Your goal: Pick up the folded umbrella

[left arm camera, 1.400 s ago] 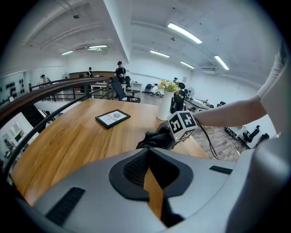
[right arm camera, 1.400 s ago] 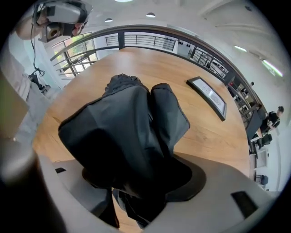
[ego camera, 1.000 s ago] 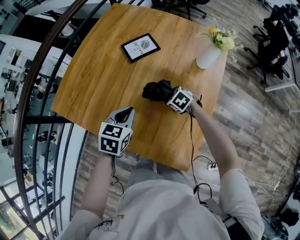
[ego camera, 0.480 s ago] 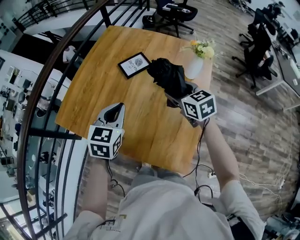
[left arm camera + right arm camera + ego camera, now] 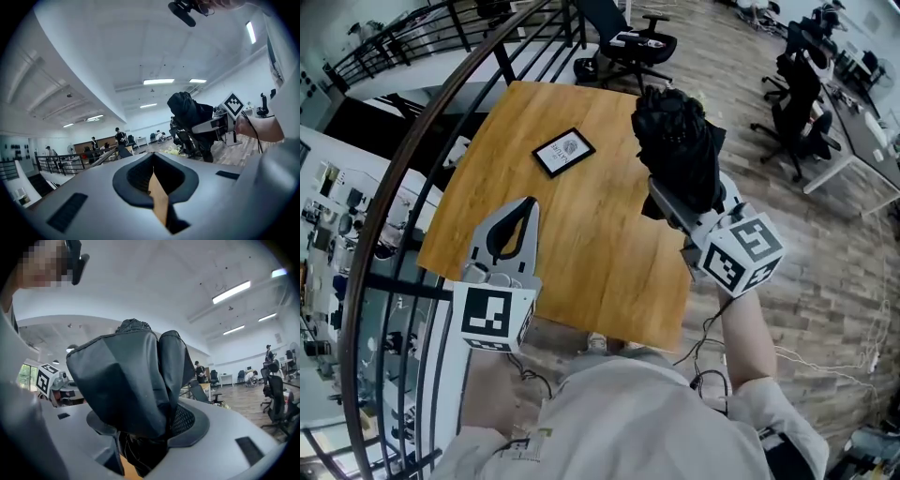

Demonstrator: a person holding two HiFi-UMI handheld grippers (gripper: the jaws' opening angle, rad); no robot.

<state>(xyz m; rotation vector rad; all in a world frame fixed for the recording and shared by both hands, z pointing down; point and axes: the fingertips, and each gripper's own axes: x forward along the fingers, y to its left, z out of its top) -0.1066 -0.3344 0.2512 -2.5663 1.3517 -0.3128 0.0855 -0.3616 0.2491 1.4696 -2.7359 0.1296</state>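
Right tool (image 5: 680, 211) is clamped wide around the folded umbrella (image 5: 677, 150) — it's up in the air over the table (image 5: 581, 234)'s right edge. Left tool (image 5: 523, 208) — jaws together, empty, above the table's near-left corner.

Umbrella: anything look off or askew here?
Nothing spilled or damaged. The folded umbrella sits clamped in the right gripper, fabric bunched and lopsided; the framed card lies skewed to the table's edges.

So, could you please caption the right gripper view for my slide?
Right gripper clamps the black folded umbrella in an open-plan office.
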